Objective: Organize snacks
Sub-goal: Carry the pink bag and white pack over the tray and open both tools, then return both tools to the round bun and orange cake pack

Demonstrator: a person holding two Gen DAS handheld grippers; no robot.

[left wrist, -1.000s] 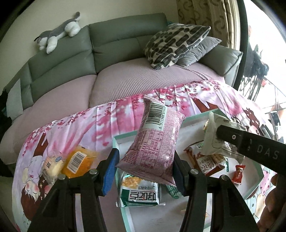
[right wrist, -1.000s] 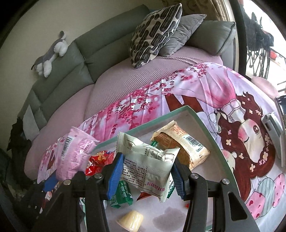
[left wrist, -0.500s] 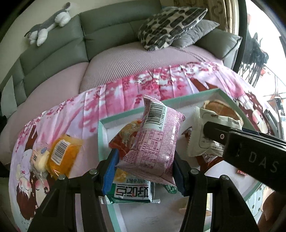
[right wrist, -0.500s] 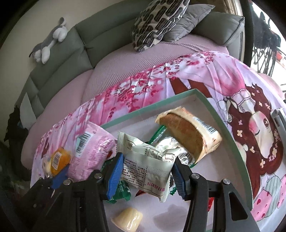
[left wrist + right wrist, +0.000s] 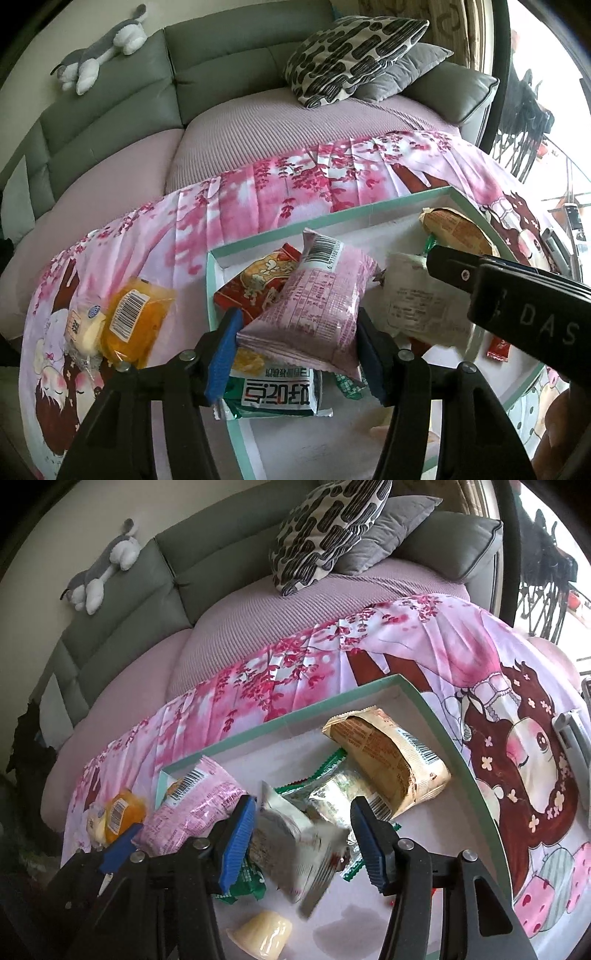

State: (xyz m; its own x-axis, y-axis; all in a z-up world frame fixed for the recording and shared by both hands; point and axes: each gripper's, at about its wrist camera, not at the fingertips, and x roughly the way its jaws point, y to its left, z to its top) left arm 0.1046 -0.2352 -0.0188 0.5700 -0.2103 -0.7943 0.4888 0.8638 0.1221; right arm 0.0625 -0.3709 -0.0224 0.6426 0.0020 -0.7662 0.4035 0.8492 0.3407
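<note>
Left hand-held gripper [image 5: 295, 354] pinches the pink pack [image 5: 314, 310] over the tray [image 5: 295, 238], ready to drop it in; right hand-held gripper [image 5: 303, 843] gapes, its white packet [image 5: 295, 849] blurred, seemingly falling.

A home living room: grey sofa [image 5: 229, 70], cushions [image 5: 354, 55], plush toy [image 5: 99, 59].

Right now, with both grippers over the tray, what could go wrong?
The white packet looks blurred between the right gripper's parted jaws, likely dropping; it may land on the jelly cup. The left gripper holds the pink packet beside the right gripper, so they might bump. The orange packet lies outside the tray.
</note>
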